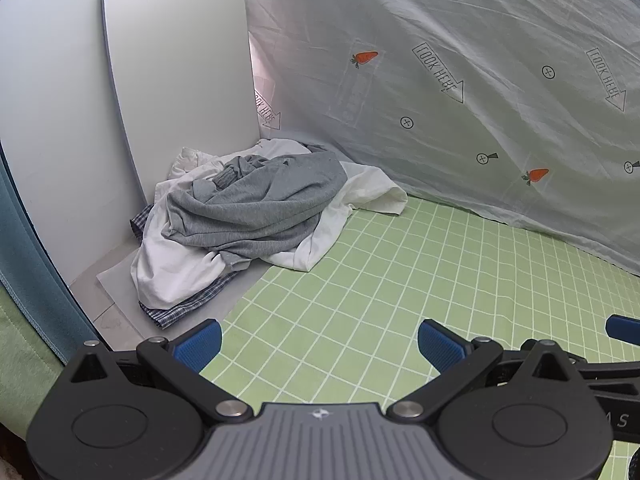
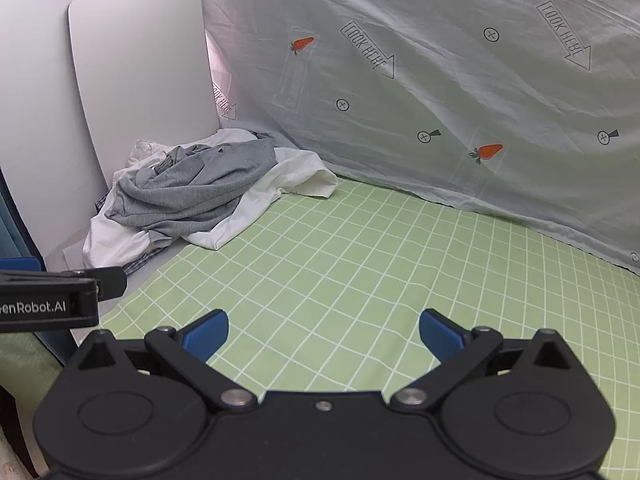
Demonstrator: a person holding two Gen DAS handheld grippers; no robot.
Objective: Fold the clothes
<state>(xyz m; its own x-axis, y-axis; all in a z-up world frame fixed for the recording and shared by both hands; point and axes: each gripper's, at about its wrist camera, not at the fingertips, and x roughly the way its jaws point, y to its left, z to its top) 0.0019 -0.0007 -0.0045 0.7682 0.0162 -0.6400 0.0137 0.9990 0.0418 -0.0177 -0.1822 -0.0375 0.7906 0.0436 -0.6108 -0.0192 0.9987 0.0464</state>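
A crumpled pile of clothes lies in the far left corner: a grey top [image 1: 256, 204] [image 2: 196, 192] on a white garment [image 1: 180, 264] [image 2: 256, 196], with a blue checked piece [image 1: 188, 304] [image 2: 140, 260] under them. My left gripper [image 1: 320, 344] hovers open over the green checked sheet [image 1: 380, 280], well short of the pile, nothing between its blue pads. My right gripper [image 2: 324, 334] is open too, empty, over the same sheet [image 2: 360, 260]. The left gripper's body [image 2: 52, 296] shows at the left edge of the right wrist view.
A pale printed cloth with carrots and arrows [image 1: 460, 80] [image 2: 440, 80] hangs along the back. A white rounded board [image 1: 180, 80] [image 2: 140, 72] leans against the wall on the left. A teal curtain edge [image 1: 24, 248] borders the near left.
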